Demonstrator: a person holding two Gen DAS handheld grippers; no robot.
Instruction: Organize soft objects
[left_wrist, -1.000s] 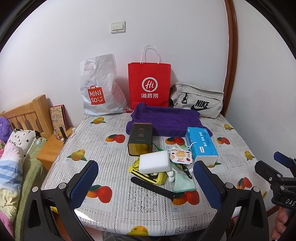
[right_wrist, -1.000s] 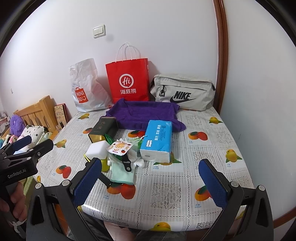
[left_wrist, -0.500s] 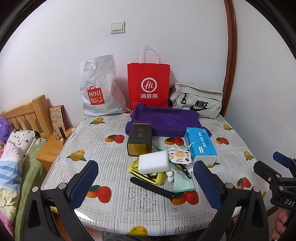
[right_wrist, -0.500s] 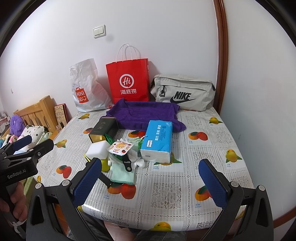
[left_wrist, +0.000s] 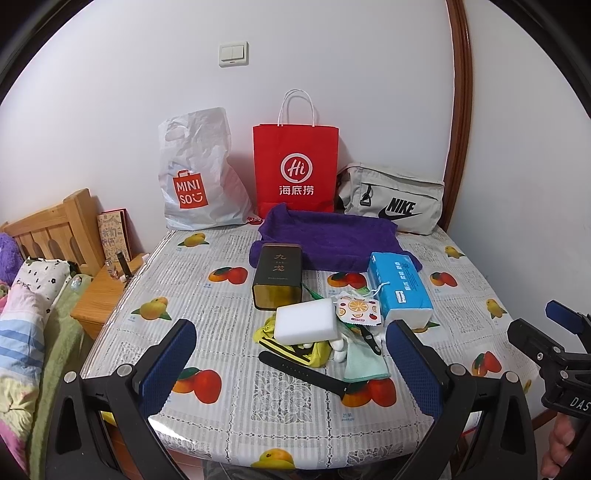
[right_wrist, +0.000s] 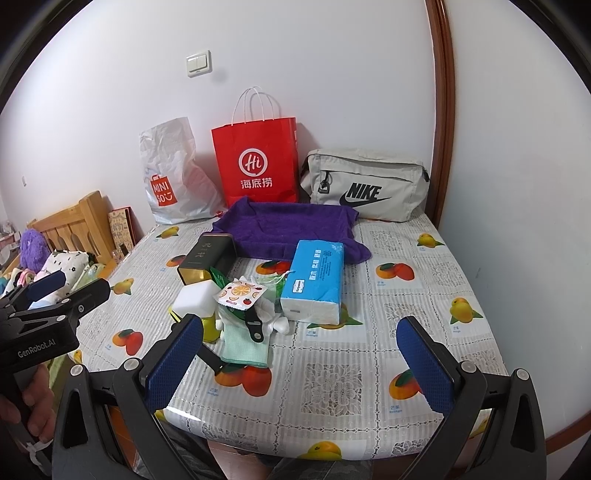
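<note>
A pile lies mid-table: a white sponge block (left_wrist: 306, 325) (right_wrist: 196, 301), a fruit-print sachet (left_wrist: 357, 312) (right_wrist: 242, 294), a mint green cloth (left_wrist: 364, 363) (right_wrist: 245, 345), a yellow item (left_wrist: 291, 347) and a black strap (left_wrist: 303, 373). A blue tissue pack (left_wrist: 400, 290) (right_wrist: 316, 280) lies to its right. A purple towel (left_wrist: 328, 242) (right_wrist: 291, 229) lies behind. My left gripper (left_wrist: 291, 373) is open and empty over the near edge. My right gripper (right_wrist: 299, 369) is open and empty too, held to the right.
A dark tin box (left_wrist: 277, 275) (right_wrist: 208, 258) lies beside the pile. A white Miniso bag (left_wrist: 195, 173), a red paper bag (left_wrist: 295, 173) and a grey Nike bag (left_wrist: 391, 205) stand along the wall. A bed and wooden nightstand (left_wrist: 107, 288) are left of the table (left_wrist: 221, 369).
</note>
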